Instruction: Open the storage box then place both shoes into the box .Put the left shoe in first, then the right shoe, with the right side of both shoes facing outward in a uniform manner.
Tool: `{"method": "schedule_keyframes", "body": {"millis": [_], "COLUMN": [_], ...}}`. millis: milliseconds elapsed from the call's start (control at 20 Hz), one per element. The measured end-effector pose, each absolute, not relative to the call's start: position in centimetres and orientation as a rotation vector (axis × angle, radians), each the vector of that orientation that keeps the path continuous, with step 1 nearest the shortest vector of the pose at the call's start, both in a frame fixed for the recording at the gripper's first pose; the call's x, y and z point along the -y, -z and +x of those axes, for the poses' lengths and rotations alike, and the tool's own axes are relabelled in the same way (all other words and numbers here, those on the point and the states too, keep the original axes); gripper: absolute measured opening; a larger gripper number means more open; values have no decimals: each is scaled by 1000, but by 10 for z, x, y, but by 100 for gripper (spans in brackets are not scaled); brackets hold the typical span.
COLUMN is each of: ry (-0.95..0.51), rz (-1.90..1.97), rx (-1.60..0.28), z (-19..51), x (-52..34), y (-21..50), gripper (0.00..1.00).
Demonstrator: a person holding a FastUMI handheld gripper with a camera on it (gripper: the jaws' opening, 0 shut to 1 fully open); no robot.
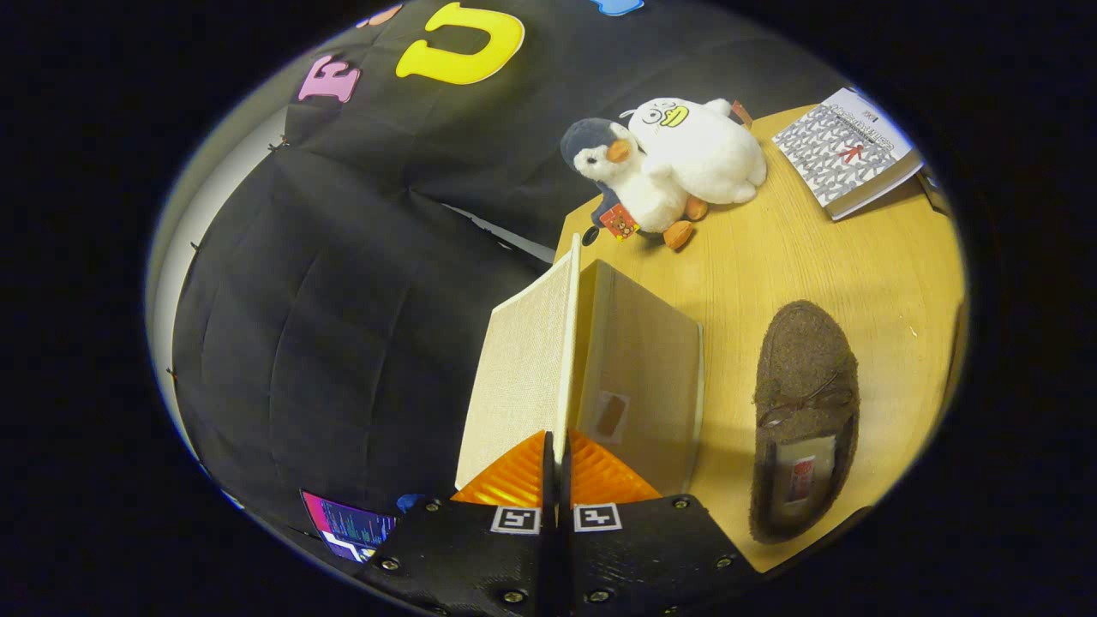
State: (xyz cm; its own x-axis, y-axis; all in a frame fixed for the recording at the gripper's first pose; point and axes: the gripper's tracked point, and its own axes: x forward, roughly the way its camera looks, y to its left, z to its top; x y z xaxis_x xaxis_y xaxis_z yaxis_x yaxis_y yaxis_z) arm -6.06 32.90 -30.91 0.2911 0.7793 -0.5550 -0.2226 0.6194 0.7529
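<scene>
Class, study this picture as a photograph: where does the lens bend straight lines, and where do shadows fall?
Gripper view: fisheye bends the table edge and book; the raised lid, pinched by the gripper jaws, stays sharp; the box shadows the wood toward the shoe; the plush toys look evenly lit.

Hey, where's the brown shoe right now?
In the gripper view, the brown shoe lies on the wooden table, right of the storage box, whose lid the hand-held gripper pinches.
</scene>
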Motion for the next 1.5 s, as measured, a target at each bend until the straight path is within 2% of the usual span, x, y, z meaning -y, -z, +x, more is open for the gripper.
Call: {"method": "schedule_keyframes", "body": {"millis": [400, 900, 1150, 1500], "ry": [-711, -845, -858, -803], "rz": [562, 473, 455, 367], "rx": [-1032, -994, -1029, -1122], "z": [-57, -79, -102, -141], "x": [-358, -499, -591, -683], "y": [245, 177, 184, 275], "gripper": [0, 0, 0, 0]}}
